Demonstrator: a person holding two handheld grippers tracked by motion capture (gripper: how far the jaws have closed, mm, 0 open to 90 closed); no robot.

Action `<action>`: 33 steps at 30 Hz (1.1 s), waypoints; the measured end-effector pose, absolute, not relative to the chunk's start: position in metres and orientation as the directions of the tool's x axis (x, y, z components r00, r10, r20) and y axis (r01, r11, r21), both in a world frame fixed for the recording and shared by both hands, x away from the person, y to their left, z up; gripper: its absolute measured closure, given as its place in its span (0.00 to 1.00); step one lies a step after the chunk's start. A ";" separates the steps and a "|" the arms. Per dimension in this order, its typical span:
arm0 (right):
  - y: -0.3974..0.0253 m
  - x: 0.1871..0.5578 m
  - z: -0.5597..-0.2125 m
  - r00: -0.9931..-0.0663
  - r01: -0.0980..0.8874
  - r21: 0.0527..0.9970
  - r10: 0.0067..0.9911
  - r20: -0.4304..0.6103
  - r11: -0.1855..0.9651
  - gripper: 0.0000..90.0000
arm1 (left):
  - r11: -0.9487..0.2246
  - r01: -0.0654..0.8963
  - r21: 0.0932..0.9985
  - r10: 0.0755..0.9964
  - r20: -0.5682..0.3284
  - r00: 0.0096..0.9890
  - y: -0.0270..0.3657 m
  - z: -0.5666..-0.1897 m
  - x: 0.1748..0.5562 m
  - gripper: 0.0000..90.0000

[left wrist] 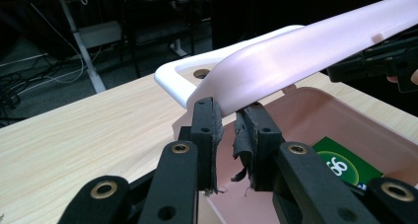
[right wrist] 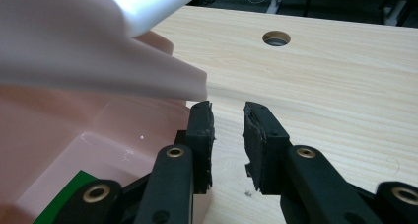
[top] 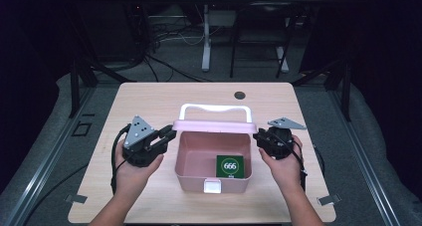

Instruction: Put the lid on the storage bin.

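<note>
1. We have the pink box [top: 213,161] sitting between our two tools on the surface [top: 149,99], its body open at the top and a green card marked 666 [top: 230,166] lying flat on its floor, nearer the right tool.

2. The pink lid [top: 214,126] with its white handle [top: 215,109] stands raised along the far edge of the box, just ahead of both tools. We judge it to be somewhere between open and shut; which way it is going we cannot tell.

3. Our left tool [left wrist: 229,116] has its jaws set narrow around the lid's near corner edge. In the left gripper view the lid's rim runs right into the gap between the pads, so we judge it pinched or all but pinched.

4. Our right tool [right wrist: 226,116] stands at the lid's other corner with its jaws a modest way apart and nothing between them; the lid's corner hangs just above and to the left of its left pad [right wrist: 201,130].

5. Done so far, by our reading: the box is open and the card is inside. Left to do: swing the lid fully one way and settle it, then let go.
</note>
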State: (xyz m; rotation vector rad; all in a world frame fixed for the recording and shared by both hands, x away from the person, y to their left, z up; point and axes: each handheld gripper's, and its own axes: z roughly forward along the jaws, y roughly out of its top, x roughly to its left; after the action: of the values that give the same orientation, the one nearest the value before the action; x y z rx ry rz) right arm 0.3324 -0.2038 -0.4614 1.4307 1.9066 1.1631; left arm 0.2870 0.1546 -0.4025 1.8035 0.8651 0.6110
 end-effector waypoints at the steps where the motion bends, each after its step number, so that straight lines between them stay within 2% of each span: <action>1: -0.205 0.333 -0.462 -0.331 0.527 0.845 0.937 0.109 0.087 0.81 | -0.244 0.280 0.928 0.787 0.020 0.617 0.155 -0.404 0.286 0.86; 33: -0.210 0.335 -0.465 -0.319 0.539 0.838 0.941 0.110 0.084 0.79 | -0.263 0.295 0.918 0.771 0.016 0.637 0.160 -0.420 0.269 0.87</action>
State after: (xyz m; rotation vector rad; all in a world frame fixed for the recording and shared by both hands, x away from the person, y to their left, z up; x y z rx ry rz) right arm 0.3345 -0.2099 -0.4646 1.4550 1.9043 1.1451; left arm 0.2686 0.1599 -0.4199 1.8364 0.8530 0.5830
